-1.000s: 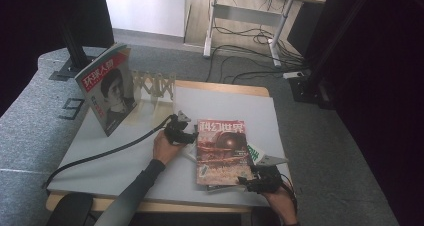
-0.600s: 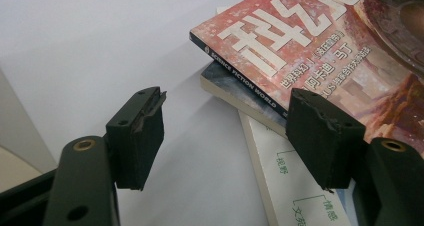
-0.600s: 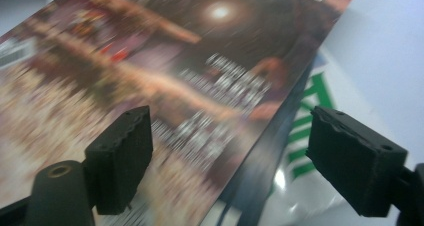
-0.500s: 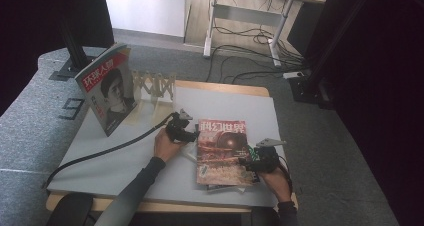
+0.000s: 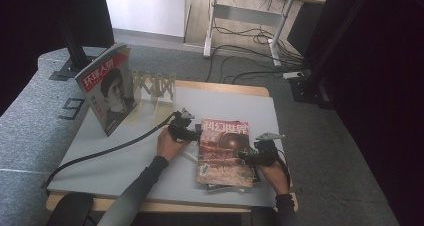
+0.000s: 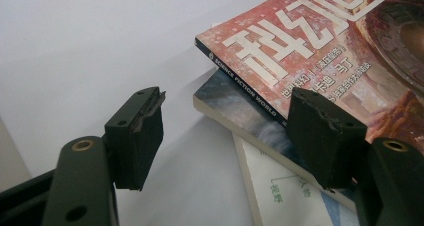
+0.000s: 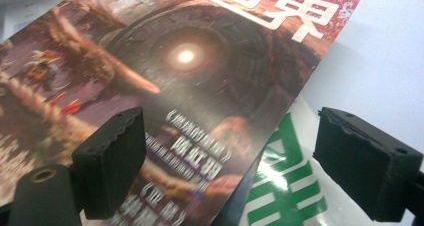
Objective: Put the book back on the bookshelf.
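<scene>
A red science-fiction magazine (image 5: 225, 151) lies on top of a small stack on the grey table (image 5: 125, 161). My left gripper (image 5: 195, 134) sits at its far left corner. In the left gripper view the left gripper (image 6: 230, 131) is open, with the corner of the red magazine (image 6: 320, 46) and a thicker book (image 6: 245, 111) under it just beyond the pads. My right gripper (image 5: 246, 158) is at the magazine's right edge. Its jaws have just been opening. In its own view the right gripper (image 7: 237, 161) straddles the edge of the red magazine (image 7: 190, 76) without pressing it.
Another magazine (image 5: 107, 93) stands upright against a wooden rack (image 5: 155, 86) at the table's back left. A black cable (image 5: 110, 151) trails from the left gripper across the table. A green-and-white cover (image 7: 285, 186) pokes out under the red magazine.
My right hand has moved from the stack's near right corner up along the right edge. The left hand and the red magazine have stayed put.
</scene>
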